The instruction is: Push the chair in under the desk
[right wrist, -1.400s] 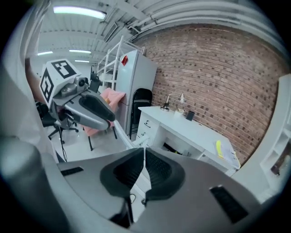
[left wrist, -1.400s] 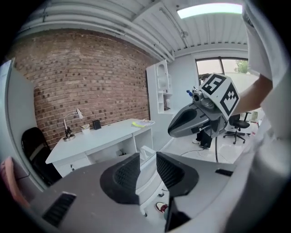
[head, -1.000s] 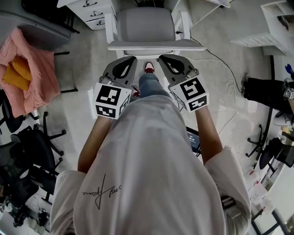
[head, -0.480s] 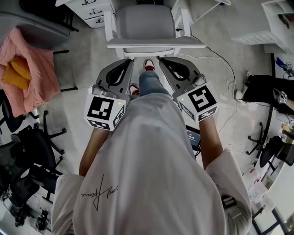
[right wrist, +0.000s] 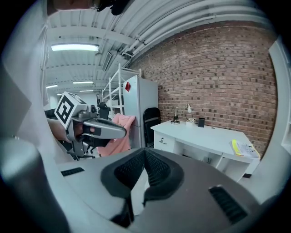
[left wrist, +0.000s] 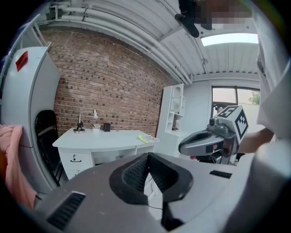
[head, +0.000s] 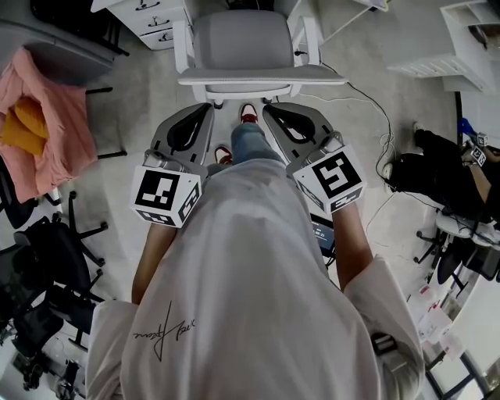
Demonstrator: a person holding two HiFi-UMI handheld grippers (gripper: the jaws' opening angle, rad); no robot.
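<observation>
Head view: the chair (head: 244, 41), with a grey seat and a white frame, stands just in front of the person, its backrest toward both grippers. The left gripper (head: 205, 109) and the right gripper (head: 272, 109) point at the backrest from very near; maybe they touch it, I cannot tell.

Left gripper view: the jaws are clenched together with nothing between them. The white counter (left wrist: 102, 139) stands ahead, by a brick wall (left wrist: 104, 82).

Right gripper view: the jaws are also clenched and empty, with the same counter ahead.

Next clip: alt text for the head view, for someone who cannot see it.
Seen from above, a person holds the left gripper and right gripper, both shut, pointed at the back of a grey chair that faces a white desk. A pink cloth hangs at left.
</observation>
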